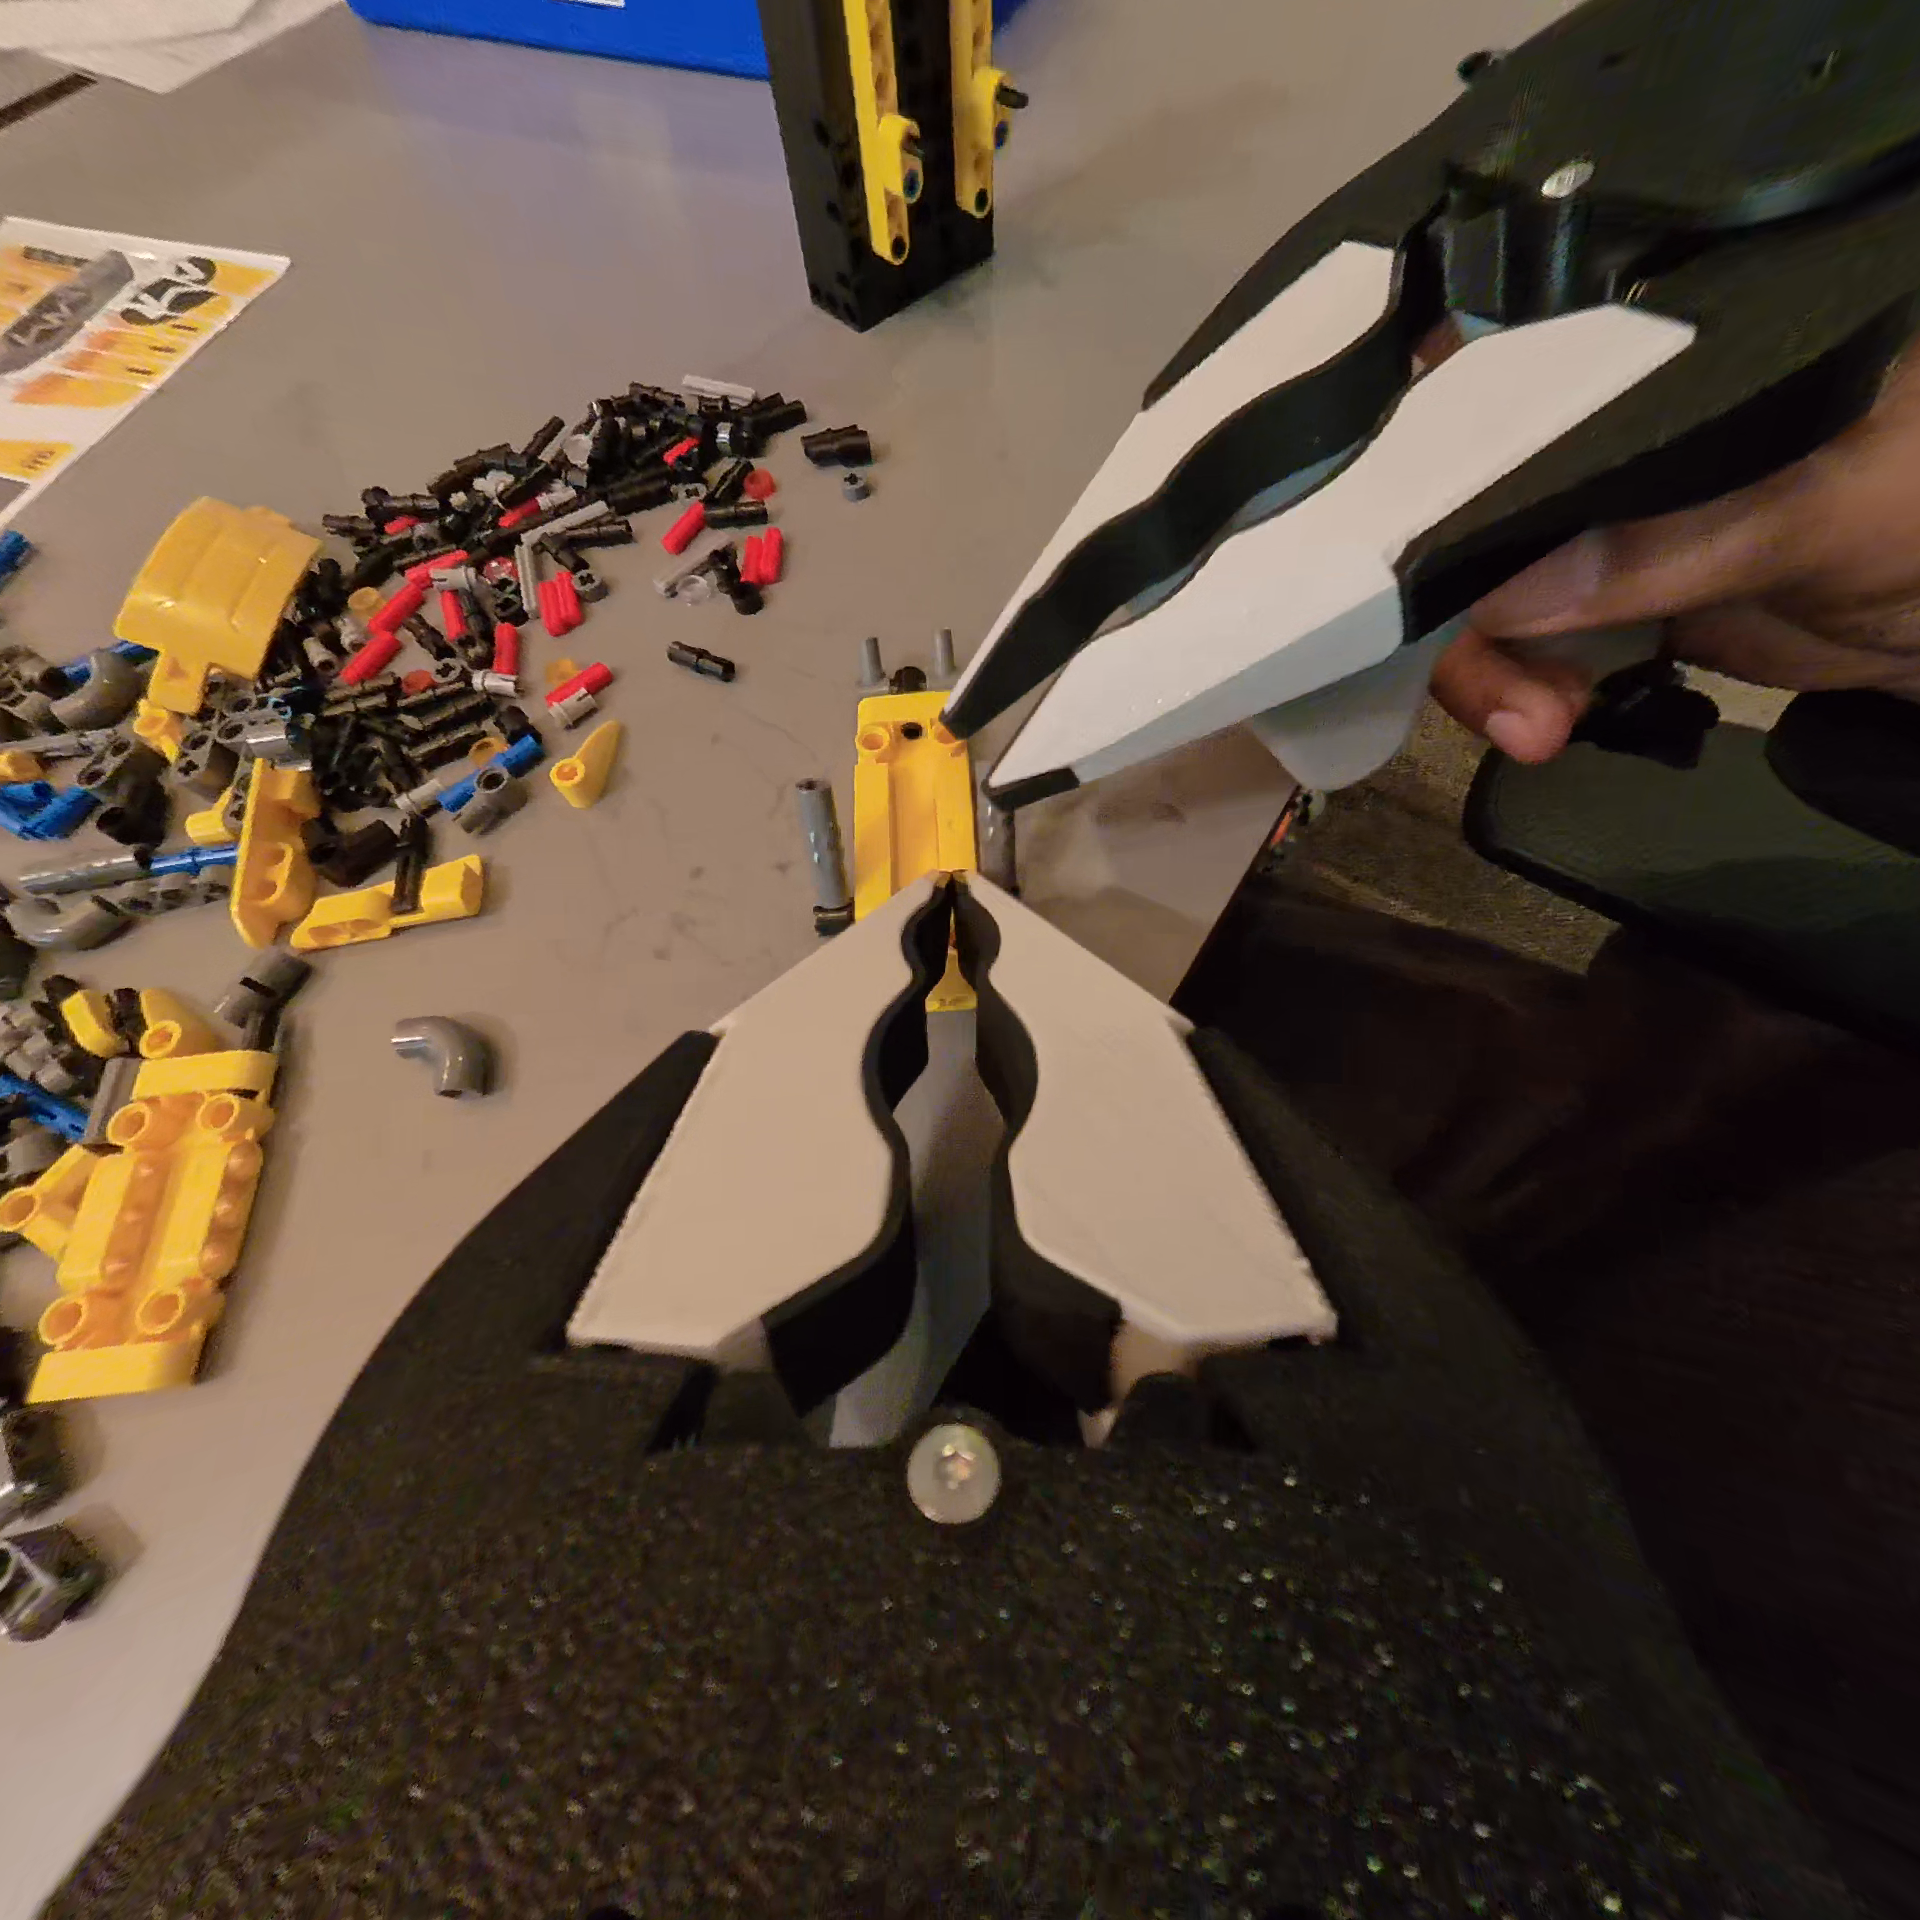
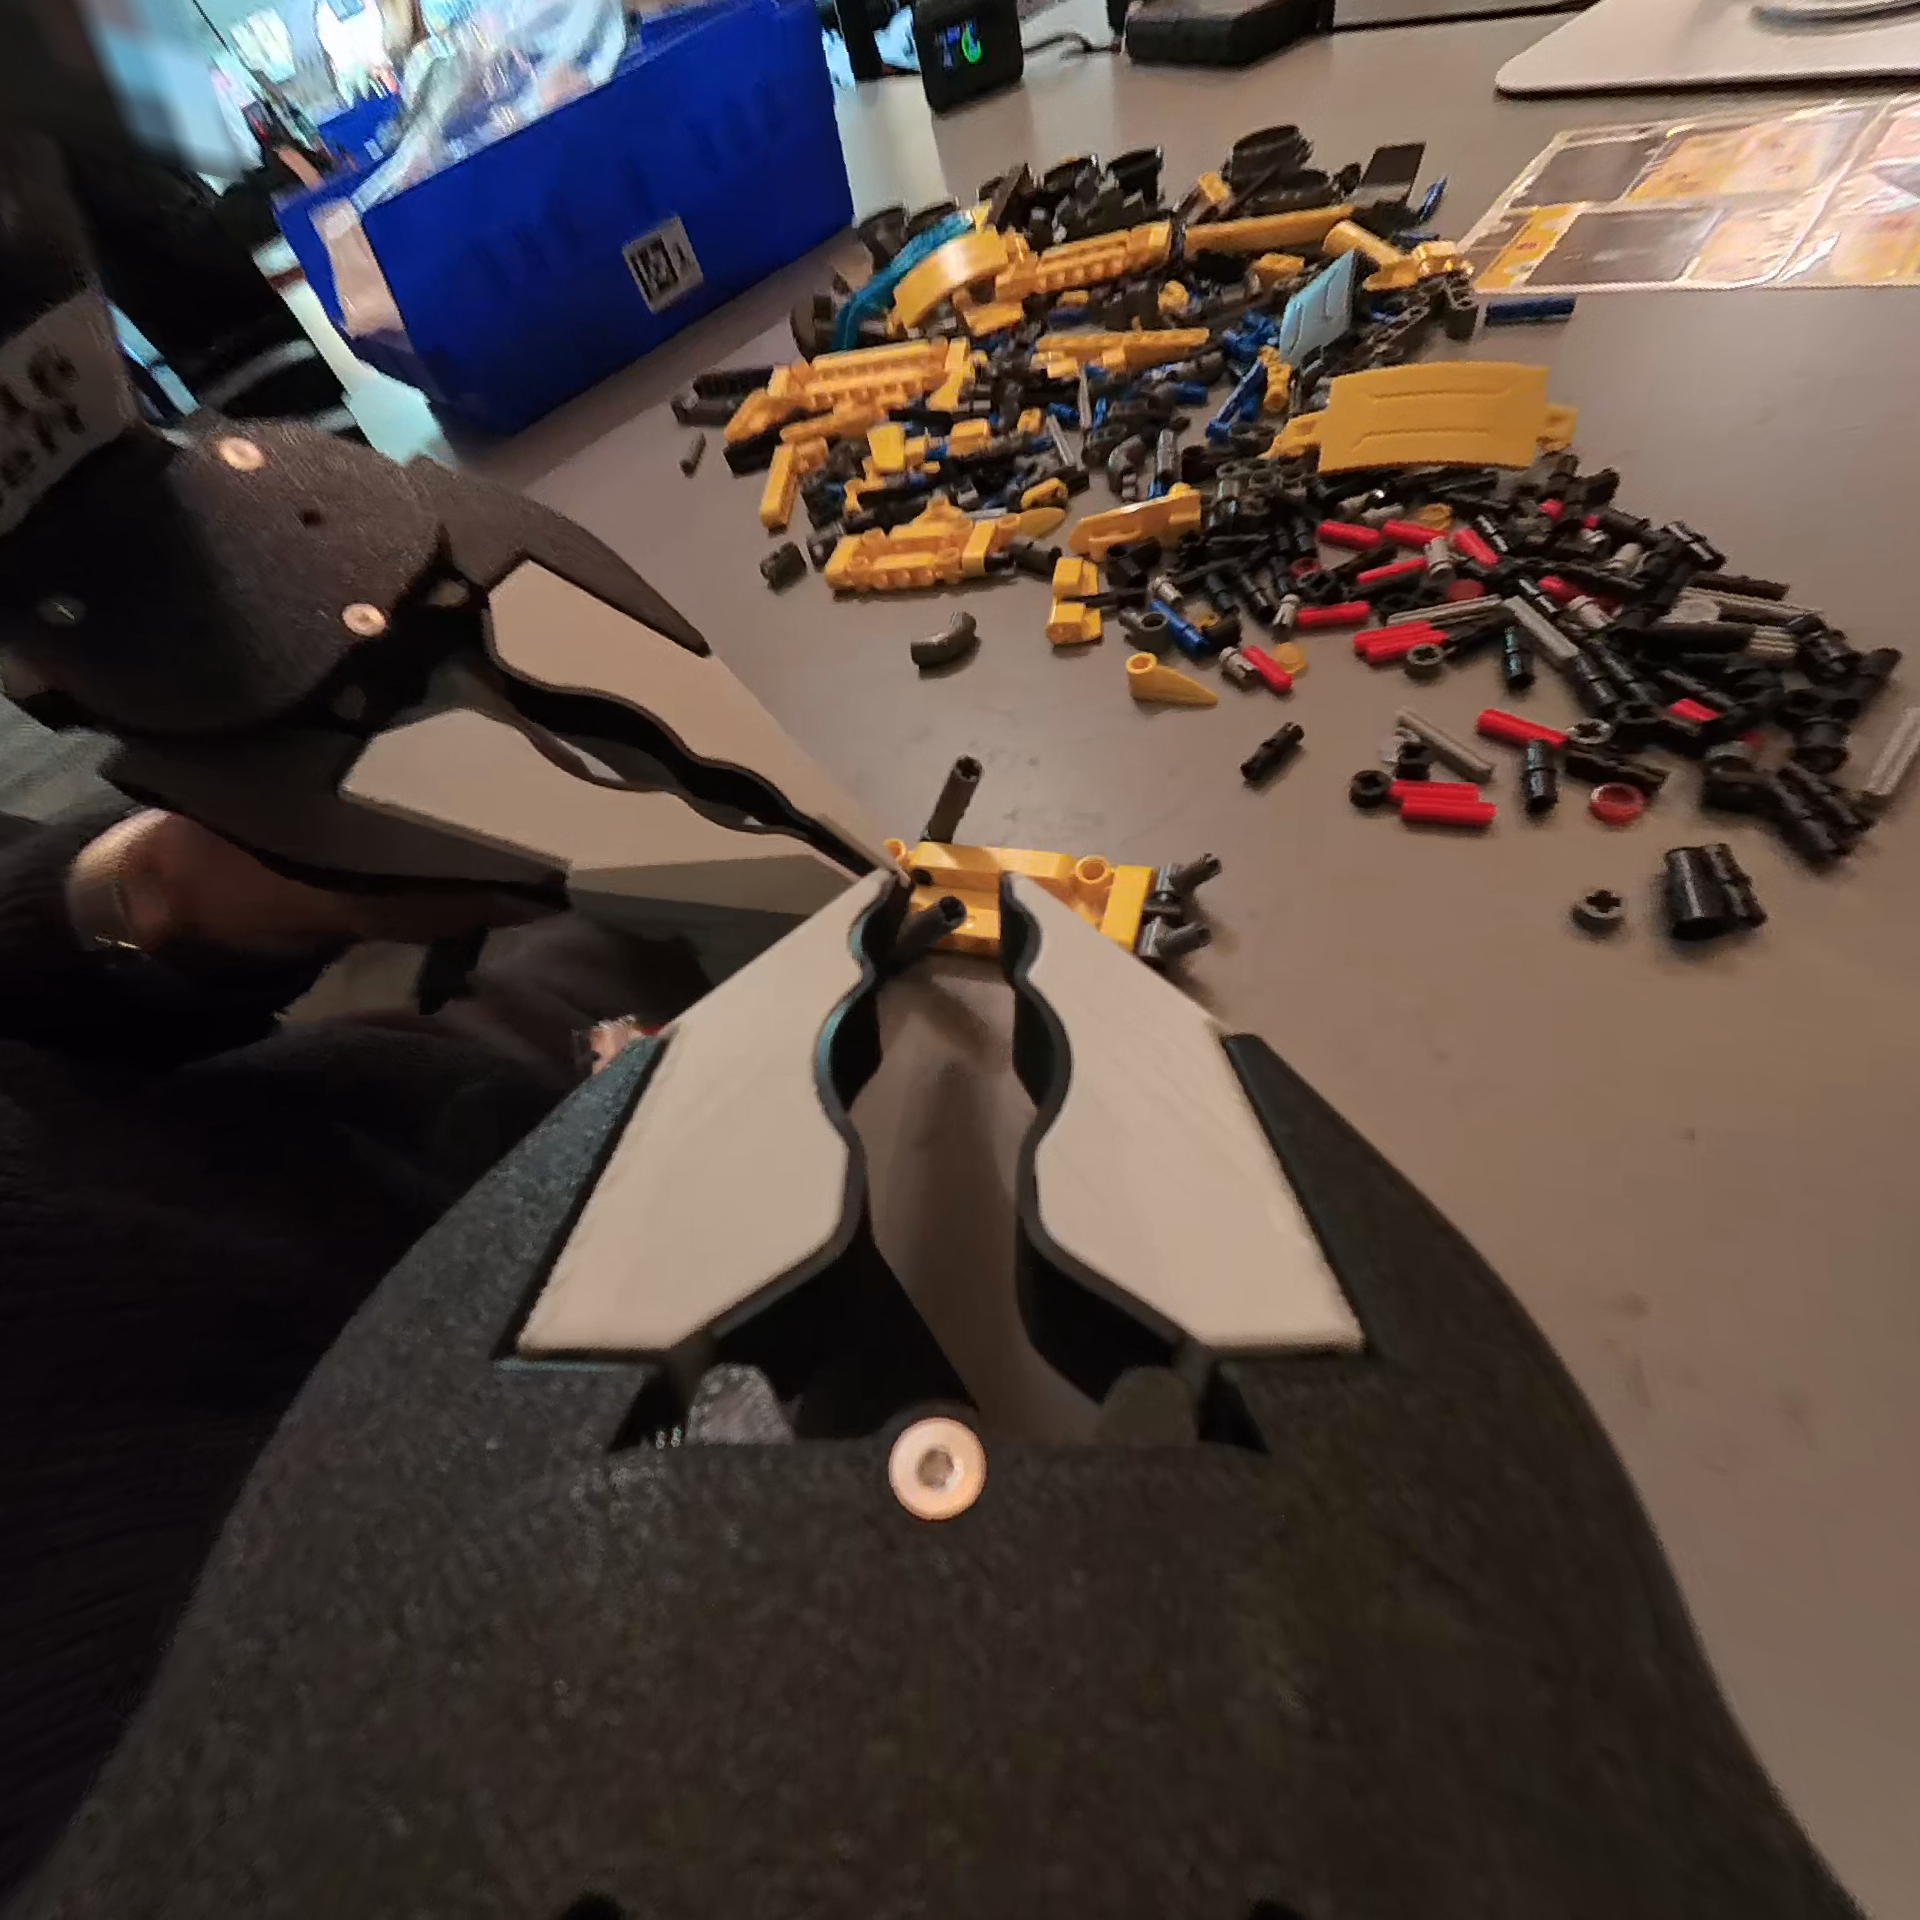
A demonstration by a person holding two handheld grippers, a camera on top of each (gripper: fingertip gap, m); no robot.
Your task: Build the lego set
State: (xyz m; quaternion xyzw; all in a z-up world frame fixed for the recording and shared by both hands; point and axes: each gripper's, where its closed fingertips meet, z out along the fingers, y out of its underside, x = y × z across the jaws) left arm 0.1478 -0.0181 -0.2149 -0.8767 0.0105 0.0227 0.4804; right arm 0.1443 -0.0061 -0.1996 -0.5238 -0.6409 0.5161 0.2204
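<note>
A small yellow brick assembly (image 1: 914, 800) with grey axles (image 1: 819, 842) stuck in it lies near the table's edge; it also shows in the right wrist view (image 2: 1049, 868). My left gripper (image 1: 953, 883) is shut on its near end, and appears from the left in the right wrist view (image 2: 881, 868). My right gripper (image 2: 951, 894) is partly open, its tips straddling the assembly's side, with a dark axle (image 2: 925, 925) against one finger. In the left wrist view it (image 1: 974, 756) reaches in from the upper right, held by a hand (image 1: 1662, 623).
A pile of loose black, red, yellow and blue pieces (image 1: 520, 582) (image 2: 1351, 520) covers the grey table. A black and yellow tower (image 1: 894, 156) and a blue box (image 2: 582, 239) stand behind. A printed sheet (image 1: 104, 322) and a grey elbow piece (image 1: 447, 1049) lie nearby. The table edge (image 1: 1195, 935) is close. Only a small space, under 4 cm, lies between the two pairs of fingers. It is some 9 cm from my left tips to the grey elbow piece (image 1: 447, 1049).
</note>
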